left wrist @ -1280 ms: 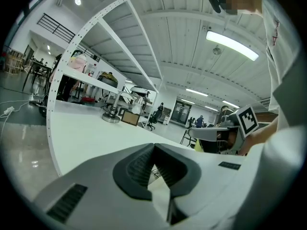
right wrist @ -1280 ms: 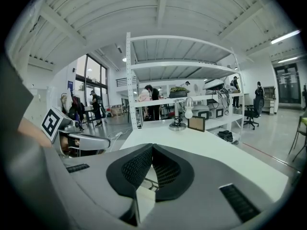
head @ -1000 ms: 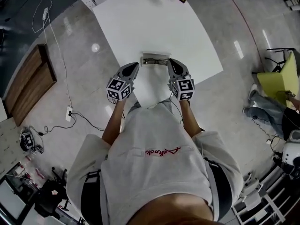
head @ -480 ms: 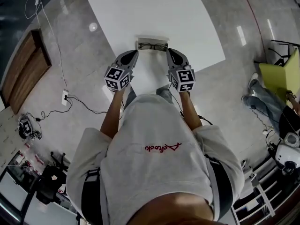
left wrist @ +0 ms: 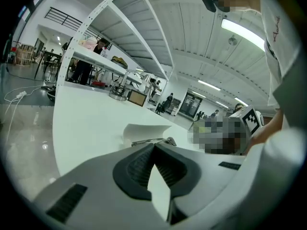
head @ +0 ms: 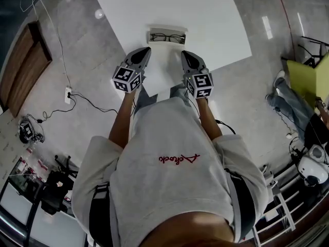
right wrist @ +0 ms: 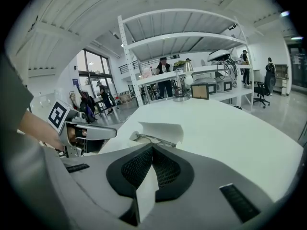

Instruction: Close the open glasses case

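A white rectangular tabletop (head: 205, 19) stands on a glossy grey tiled floor (head: 82, 45). To its left lies a brown wooden panel (head: 23, 71), and near that a white power strip (head: 68, 93) (a black cable (head: 95, 106) trails from it). A yellow-green flat object (head: 307, 81) sits at the far right.

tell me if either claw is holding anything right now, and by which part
Nothing is held. The left claw and the right claw are both shut and empty, short of the open glasses case on the white table.
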The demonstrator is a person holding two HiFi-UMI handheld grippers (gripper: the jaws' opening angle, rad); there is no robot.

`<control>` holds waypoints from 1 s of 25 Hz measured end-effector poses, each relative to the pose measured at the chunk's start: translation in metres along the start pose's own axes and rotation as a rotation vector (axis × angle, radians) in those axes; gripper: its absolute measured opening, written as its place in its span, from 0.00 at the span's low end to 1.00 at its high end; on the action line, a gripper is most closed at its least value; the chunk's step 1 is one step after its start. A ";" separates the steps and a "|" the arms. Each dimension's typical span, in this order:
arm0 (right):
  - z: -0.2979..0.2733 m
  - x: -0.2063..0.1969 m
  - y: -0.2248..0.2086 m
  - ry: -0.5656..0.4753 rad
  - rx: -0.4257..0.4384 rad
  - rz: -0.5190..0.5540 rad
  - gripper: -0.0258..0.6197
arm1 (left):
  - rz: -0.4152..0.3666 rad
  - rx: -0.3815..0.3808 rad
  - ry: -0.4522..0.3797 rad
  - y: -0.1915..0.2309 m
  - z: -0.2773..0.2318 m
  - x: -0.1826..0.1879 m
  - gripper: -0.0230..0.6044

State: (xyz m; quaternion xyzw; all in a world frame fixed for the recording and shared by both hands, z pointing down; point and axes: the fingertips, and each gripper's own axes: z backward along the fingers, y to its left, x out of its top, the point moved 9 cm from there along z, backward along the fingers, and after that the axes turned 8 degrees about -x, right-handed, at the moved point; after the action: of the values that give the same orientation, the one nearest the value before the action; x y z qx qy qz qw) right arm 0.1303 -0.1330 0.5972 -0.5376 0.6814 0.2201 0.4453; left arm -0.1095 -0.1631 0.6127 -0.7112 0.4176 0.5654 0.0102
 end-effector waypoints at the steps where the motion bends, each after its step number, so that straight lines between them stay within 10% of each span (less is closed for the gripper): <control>1: 0.001 -0.002 0.001 0.003 0.000 -0.001 0.08 | 0.000 0.000 0.000 0.000 0.000 -0.001 0.08; 5: 0.003 -0.004 0.002 -0.006 0.026 -0.009 0.08 | -0.005 -0.002 -0.003 -0.003 0.001 0.000 0.08; 11: 0.000 -0.006 0.005 -0.016 0.078 -0.048 0.34 | -0.009 -0.003 -0.010 -0.006 0.000 0.000 0.08; 25: -0.029 0.004 -0.007 -0.023 0.030 -0.010 0.30 | -0.001 0.005 -0.013 -0.012 0.004 -0.004 0.08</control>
State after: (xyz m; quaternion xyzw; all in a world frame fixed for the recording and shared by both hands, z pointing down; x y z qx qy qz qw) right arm 0.1255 -0.1599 0.6100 -0.5316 0.6767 0.2139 0.4623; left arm -0.1057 -0.1508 0.6093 -0.7078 0.4185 0.5689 0.0147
